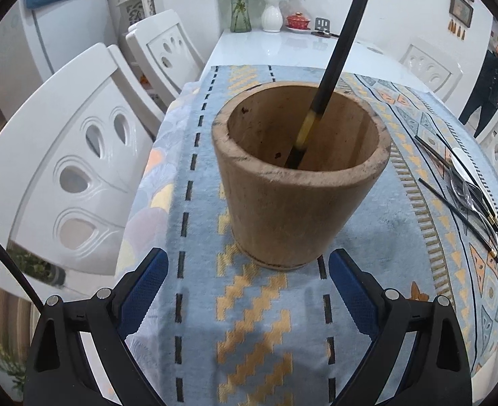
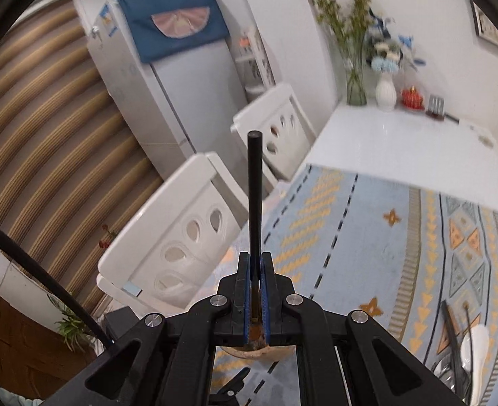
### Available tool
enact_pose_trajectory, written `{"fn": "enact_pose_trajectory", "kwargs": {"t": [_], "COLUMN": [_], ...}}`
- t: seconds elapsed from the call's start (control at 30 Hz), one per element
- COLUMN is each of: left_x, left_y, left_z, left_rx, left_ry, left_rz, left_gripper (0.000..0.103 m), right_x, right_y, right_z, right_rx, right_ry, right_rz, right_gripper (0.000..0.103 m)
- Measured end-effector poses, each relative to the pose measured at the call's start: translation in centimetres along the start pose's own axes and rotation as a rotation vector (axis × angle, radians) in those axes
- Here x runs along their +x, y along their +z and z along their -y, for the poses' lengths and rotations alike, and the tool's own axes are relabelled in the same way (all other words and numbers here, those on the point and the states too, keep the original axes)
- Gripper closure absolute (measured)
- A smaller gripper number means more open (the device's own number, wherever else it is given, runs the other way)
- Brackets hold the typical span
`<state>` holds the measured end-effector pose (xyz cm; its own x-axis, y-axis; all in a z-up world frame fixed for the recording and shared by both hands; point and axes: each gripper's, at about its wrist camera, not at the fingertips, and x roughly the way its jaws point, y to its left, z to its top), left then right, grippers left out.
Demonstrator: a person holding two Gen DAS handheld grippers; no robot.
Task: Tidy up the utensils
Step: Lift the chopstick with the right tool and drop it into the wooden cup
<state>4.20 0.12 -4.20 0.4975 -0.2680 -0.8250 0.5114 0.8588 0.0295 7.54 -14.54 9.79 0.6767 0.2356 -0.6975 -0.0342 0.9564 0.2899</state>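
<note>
A wooden cup (image 1: 299, 182) stands upright on the patterned blue runner (image 1: 259, 321). A black chopstick (image 1: 337, 57) with a yellow band slants down into it, and its upper part leaves the top of the left wrist view. My left gripper (image 1: 249, 253) is open just in front of the cup's base, one blue pad on each side, touching nothing. My right gripper (image 2: 255, 255) is shut on the black chopstick (image 2: 254, 196), whose flat end points up. The cup's rim (image 2: 259, 352) shows right under its jaws. More chopsticks and spoons (image 1: 469, 186) lie on the runner to the right.
White chairs (image 1: 79, 155) stand close along the table's left edge. At the far end of the white table (image 1: 282, 47) are vases with flowers (image 1: 272, 13) and a red lidded bowl (image 1: 298, 20). A person (image 1: 489, 84) stands at the far right. A fridge (image 2: 181, 94) is behind the chairs.
</note>
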Motion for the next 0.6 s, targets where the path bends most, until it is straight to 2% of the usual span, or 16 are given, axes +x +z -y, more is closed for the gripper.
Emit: {"fn": "enact_pose_trajectory", "kwargs": {"t": [0.13, 0.47, 0.57, 0.6], "left_x": [0.0, 0.5, 0.8, 0.9], "left_y": [0.1, 0.3, 0.5, 0.5], "left_z": [0.3, 0.1, 0.1, 0.0], "left_rx": [0.021, 0.024, 0.018, 0.017], "left_ry": [-0.009, -0.019, -0.032, -0.038], "left_rz": [0.014, 0.018, 0.014, 0.01], "left_gripper": [0.007, 0.007, 0.007, 0.007], "right_x": [1.2, 3.0, 3.7, 3.7], "right_y": [-0.4, -0.4, -0.3, -0.3], "right_z": [0.7, 0.3, 0.6, 0.7], "right_rx": [0.037, 0.018, 0.028, 0.033], "right_ry": [0.017, -0.01, 0.011, 0.017], "right_rz": [-0.042, -0.113, -0.149, -0.149], "right_gripper": [0.098, 0.097, 0.087, 0.078]}}
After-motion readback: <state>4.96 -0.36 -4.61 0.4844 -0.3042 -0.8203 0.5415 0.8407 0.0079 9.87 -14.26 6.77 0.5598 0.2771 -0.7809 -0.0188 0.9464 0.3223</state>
